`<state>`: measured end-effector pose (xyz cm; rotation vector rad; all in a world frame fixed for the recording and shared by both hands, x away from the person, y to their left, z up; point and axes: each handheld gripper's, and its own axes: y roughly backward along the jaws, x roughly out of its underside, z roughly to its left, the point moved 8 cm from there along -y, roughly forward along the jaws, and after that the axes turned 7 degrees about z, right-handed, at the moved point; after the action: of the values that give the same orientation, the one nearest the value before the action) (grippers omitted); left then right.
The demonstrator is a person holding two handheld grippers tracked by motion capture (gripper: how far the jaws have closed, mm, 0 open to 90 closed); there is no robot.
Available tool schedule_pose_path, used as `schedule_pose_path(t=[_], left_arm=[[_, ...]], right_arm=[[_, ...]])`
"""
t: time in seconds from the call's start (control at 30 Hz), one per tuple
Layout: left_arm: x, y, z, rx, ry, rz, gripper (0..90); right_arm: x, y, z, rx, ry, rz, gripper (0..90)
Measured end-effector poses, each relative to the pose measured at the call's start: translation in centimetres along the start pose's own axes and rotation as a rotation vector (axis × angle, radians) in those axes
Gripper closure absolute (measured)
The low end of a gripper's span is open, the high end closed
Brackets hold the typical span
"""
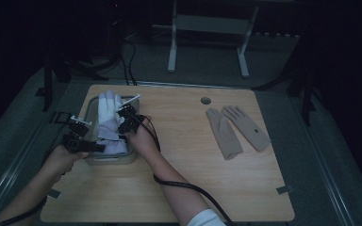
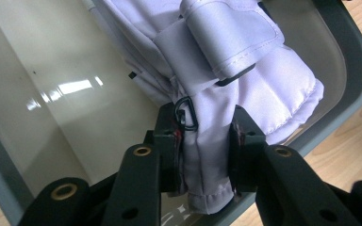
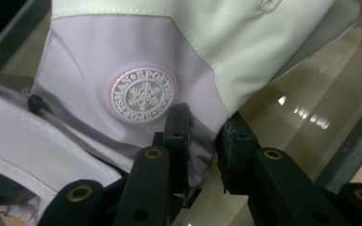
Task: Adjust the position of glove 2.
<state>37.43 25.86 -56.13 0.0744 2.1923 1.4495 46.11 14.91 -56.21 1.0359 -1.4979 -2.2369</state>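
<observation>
Both tongs clamped on the ski glove (image 1: 109,123) over the grey tray (image 1: 90,109): left gripper (image 2: 202,141) pinches the cuff, right gripper (image 3: 201,136) a fabric fold. Risk: the slippery shell slides out, or the cuff's D-ring (image 2: 187,113) snags on my jaws at release.

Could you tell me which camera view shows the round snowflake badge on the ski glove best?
The right gripper view: the badge sits close and sharp above the jaws, its ring of lettering readable. The high view shows the glove as a small pale shape in the tray. The left gripper view shows its cuff.
</observation>
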Motion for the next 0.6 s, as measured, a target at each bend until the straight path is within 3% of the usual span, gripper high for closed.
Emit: schedule_pose_path(t=[0.23, 0.3, 0.37, 0.47, 0.6], left_arm=[[0.0, -0.1, 0.1, 0.004, 0.009, 0.052, 64.6], [0.0, -0.2, 0.0, 0.001, 0.017, 0.055, 61.1], [0.0, -0.1, 0.1, -0.017, 0.017, 0.052, 57.6], [0.0, 0.1, 0.3, -0.03, 0.031, 0.027, 51.6], [0.0, 0.5, 0.7, -0.074, 0.04, -0.02, 47.8]], right_arm=[[0.3, -0.6, -0.3, 0.0, -0.007, 0.034, 71.4], [0.2, -0.4, -0.2, 0.017, 0.019, 0.033, 64.4], [0.2, -0.1, -0.2, 0.009, 0.031, 0.027, 61.3], [-0.1, 0.8, -0.4, 0.008, 0.04, -0.004, 48.7], [-0.3, 2.2, -0.5, -0.032, 0.031, -0.052, 44.3]])
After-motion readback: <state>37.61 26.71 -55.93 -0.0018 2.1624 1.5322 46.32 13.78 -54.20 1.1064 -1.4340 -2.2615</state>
